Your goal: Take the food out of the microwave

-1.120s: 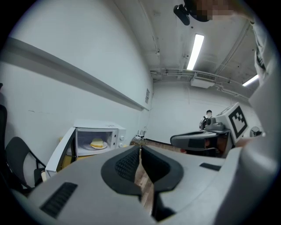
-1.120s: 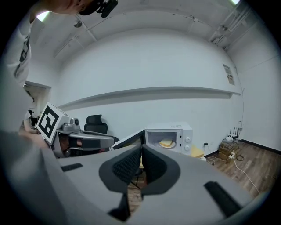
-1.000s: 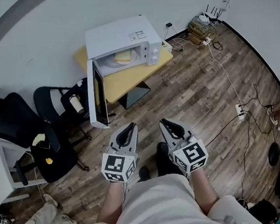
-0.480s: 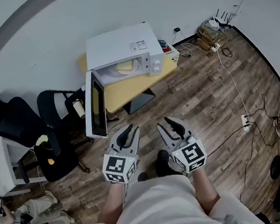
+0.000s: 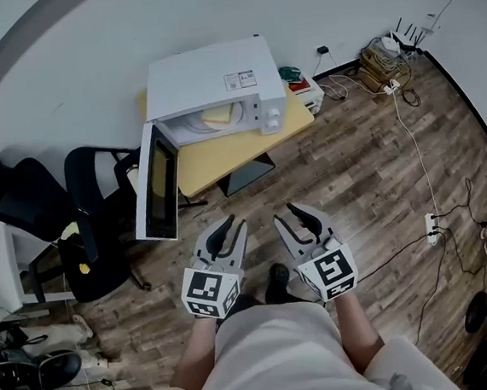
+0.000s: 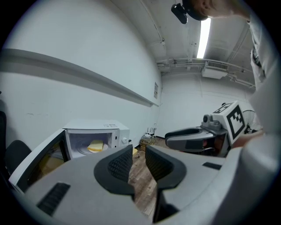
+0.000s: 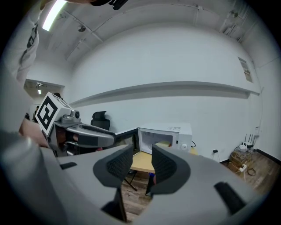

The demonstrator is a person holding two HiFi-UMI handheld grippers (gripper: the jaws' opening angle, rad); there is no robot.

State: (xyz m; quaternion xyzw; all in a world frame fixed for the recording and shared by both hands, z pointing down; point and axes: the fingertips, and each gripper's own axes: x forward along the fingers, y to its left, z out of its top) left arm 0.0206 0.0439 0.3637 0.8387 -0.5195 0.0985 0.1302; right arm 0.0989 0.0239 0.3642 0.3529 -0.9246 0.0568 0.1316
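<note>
Left gripper: held out before torso, angled slightly downward, fingers narrowly parted, nothing between.
Right gripper: alongside, near but apart, same heading, fingers parted, nothing between.
Forearms: bare, extended forward, one behind each marker cube.
</note>
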